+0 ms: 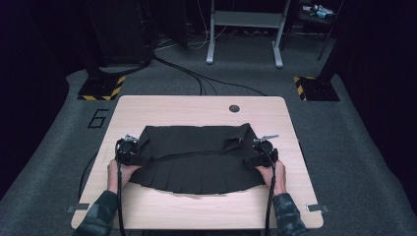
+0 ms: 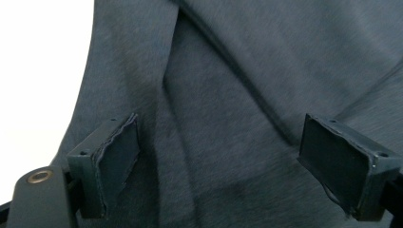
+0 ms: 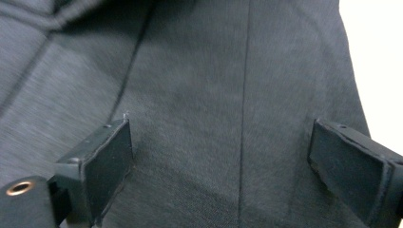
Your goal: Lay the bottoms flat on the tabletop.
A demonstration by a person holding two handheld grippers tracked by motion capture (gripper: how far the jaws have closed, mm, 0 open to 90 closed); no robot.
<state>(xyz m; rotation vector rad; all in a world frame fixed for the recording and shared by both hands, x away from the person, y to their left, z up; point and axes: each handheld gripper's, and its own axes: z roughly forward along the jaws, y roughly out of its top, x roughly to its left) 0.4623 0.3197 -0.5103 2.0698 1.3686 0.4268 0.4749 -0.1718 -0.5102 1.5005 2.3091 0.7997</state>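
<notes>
Bare table (image 1: 206, 206) around dark skirt (image 1: 196, 157)

A pale wood worktop (image 1: 196, 206) stands on grey carpet (image 1: 354, 147), with a round dark cable hole (image 1: 234, 108) near its far edge at 12 o'clock. At 12 o'clock beyond it a grey metal frame (image 1: 245, 29) rests on two feet. Black cables (image 1: 196, 76) run across the carpet from 11 o'clock. Yellow-and-black striped bases (image 1: 101, 88) sit at 10 and 2 o'clock. A "6" (image 1: 97, 119) marks the carpet at 9 o'clock. The surroundings are dark.
</notes>
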